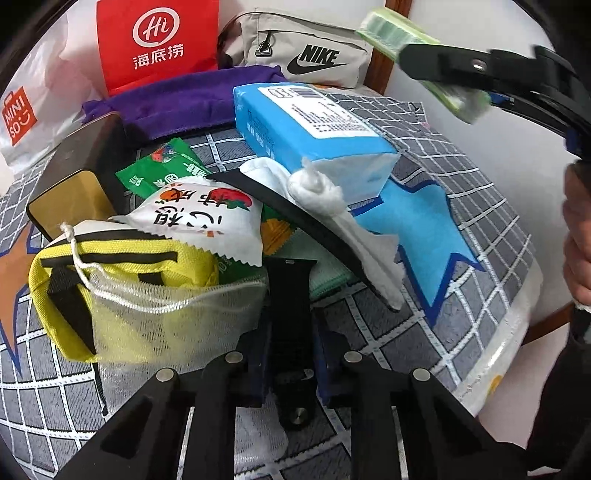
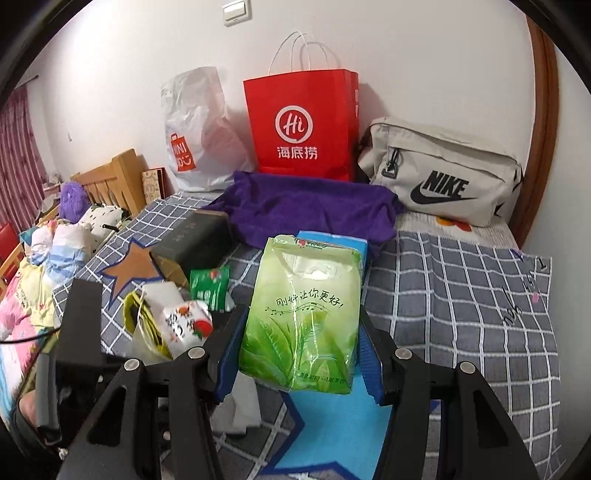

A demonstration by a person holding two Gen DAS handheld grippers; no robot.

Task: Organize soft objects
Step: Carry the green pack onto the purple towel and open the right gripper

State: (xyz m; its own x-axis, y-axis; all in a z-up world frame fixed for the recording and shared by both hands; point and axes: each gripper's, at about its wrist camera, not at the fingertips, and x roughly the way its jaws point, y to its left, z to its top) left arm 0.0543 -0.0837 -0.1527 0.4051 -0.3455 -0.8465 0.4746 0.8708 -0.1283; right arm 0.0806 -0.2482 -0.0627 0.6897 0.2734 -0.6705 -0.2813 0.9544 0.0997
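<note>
In the left wrist view my left gripper (image 1: pixel 291 332) is shut on a black strap (image 1: pixel 291 284) that lies on the checked bedspread (image 1: pixel 461 206). Just ahead of it are a yellow bag in a white mesh pouch (image 1: pixel 122 288), a white strawberry snack packet (image 1: pixel 199 221), a green sachet (image 1: pixel 162 170), crumpled white tissue (image 1: pixel 317 188) and a blue tissue pack (image 1: pixel 314 125). My right gripper (image 2: pixel 301 347) is shut on a green tissue pack (image 2: pixel 306 314), held above the bed. The same green pack (image 1: pixel 391 26) shows at the top right of the left wrist view.
Against the wall stand a red paper bag (image 2: pixel 303 125), a white plastic shopping bag (image 2: pixel 195 133) and a grey Nike pouch (image 2: pixel 443 173). In front of these lie a purple towel (image 2: pixel 306 206) and a dark box (image 2: pixel 195 240). A wooden headboard (image 2: pixel 118 181) and piled bedding sit to the left.
</note>
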